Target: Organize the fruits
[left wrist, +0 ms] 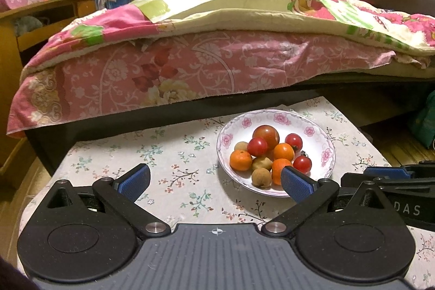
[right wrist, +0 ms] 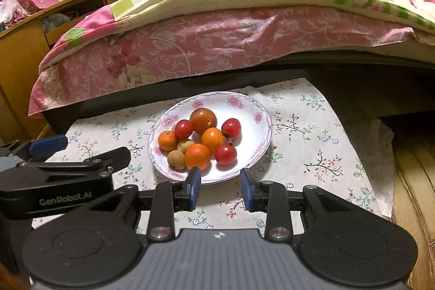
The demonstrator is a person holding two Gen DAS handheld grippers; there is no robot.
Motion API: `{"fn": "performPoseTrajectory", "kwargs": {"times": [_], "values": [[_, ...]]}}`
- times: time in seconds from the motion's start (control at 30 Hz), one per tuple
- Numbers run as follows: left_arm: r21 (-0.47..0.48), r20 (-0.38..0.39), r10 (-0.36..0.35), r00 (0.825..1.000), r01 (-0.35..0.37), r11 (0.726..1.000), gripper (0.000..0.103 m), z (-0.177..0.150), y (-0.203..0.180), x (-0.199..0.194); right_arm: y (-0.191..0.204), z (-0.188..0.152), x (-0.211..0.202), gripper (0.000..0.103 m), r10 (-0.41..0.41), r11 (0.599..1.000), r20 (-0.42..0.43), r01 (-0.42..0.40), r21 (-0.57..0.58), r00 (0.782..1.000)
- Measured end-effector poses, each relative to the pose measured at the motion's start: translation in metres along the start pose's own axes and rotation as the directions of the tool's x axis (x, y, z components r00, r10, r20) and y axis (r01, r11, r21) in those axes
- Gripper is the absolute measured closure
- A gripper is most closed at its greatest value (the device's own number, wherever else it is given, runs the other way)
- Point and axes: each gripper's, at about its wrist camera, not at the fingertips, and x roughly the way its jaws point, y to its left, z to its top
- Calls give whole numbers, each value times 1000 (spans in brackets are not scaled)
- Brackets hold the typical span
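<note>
1. I read "GenRobot.AI" on the side of my left tool (right wrist: pixel 62 146) as the right wrist camera sees it; the left wrist view shows only the letters "DAS" on the body of my right tool (left wrist: pixel 386 173), the rest cut off.
2. The fruits sit together in a white plate (right wrist: pixel 252 143) with a pink flower rim, on the floral cloth (right wrist: pixel 312 143) of the tabletop, just in front of the bed (right wrist: pixel 217 45).
3. In the plate I make out one large reddish tomato (left wrist: pixel 266 137), three small red tomatoes, three oranges and a few small brown fruits, touching one another in a heap.
4. My left tool (left wrist: pixel 216 182) is spread wide with nothing between its blue pads; its right pad (left wrist: pixel 296 185) overlaps the plate's near rim and hides part of an orange (left wrist: pixel 278 170).
5. My right tool (right wrist: pixel 220 188) is parted more narrowly, holds nothing, and sits just short of the plate's near rim.
6. Only the right view shows the whole near orange (right wrist: pixel 197 156) and the tabletop's right edge with the floor beyond.
7. The left view shows a green bag (left wrist: pixel 425 124) at far right, cut off.
</note>
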Motion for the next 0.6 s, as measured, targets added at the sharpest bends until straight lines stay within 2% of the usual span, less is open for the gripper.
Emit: {"fn": "performPoseTrajectory", "kwargs": {"times": [0.6], "values": [[8,-1,8,1000,-8,1000,0,-24,10,-36,17,-27,-30,71,6,1000,-2,-6,-20,1000]]}}
